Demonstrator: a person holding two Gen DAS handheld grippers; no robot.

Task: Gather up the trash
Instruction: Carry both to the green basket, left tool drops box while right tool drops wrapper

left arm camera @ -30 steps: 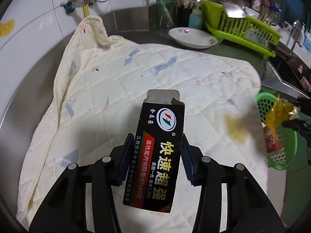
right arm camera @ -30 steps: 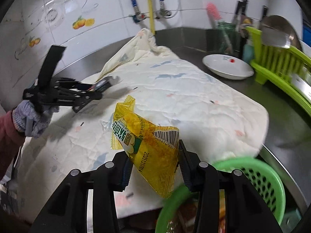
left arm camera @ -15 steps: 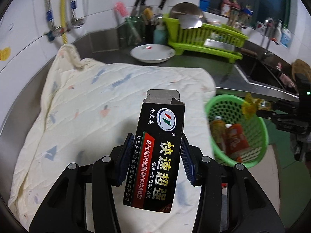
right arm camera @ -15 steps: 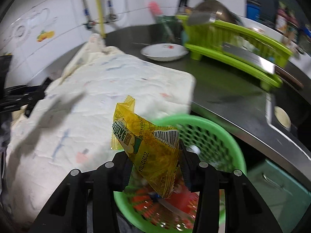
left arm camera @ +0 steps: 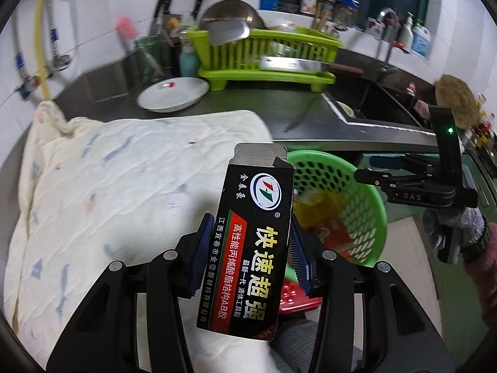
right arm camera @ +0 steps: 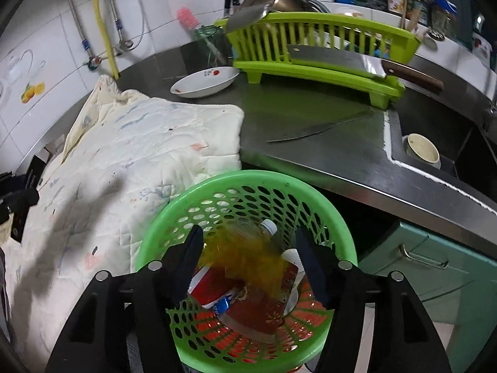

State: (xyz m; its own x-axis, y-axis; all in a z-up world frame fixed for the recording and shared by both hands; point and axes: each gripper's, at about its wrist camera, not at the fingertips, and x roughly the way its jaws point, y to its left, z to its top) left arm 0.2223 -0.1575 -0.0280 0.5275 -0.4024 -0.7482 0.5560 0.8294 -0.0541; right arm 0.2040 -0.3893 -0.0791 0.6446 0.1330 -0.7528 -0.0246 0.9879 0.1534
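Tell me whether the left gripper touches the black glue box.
Touching: the left wrist view shows the left gripper with both blue pads pressed against the black glue box.

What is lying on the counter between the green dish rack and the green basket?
In the right wrist view, a knife lies flat on the bare steel counter between the dish rack and the basket. Nothing else lies on that stretch.

Obscured items noted.
Yellow packet [right arm camera: 245, 255] motion-blurred above green basket [right arm camera: 313, 195]; black box [left arm camera: 251, 248] hides basket's near rim.
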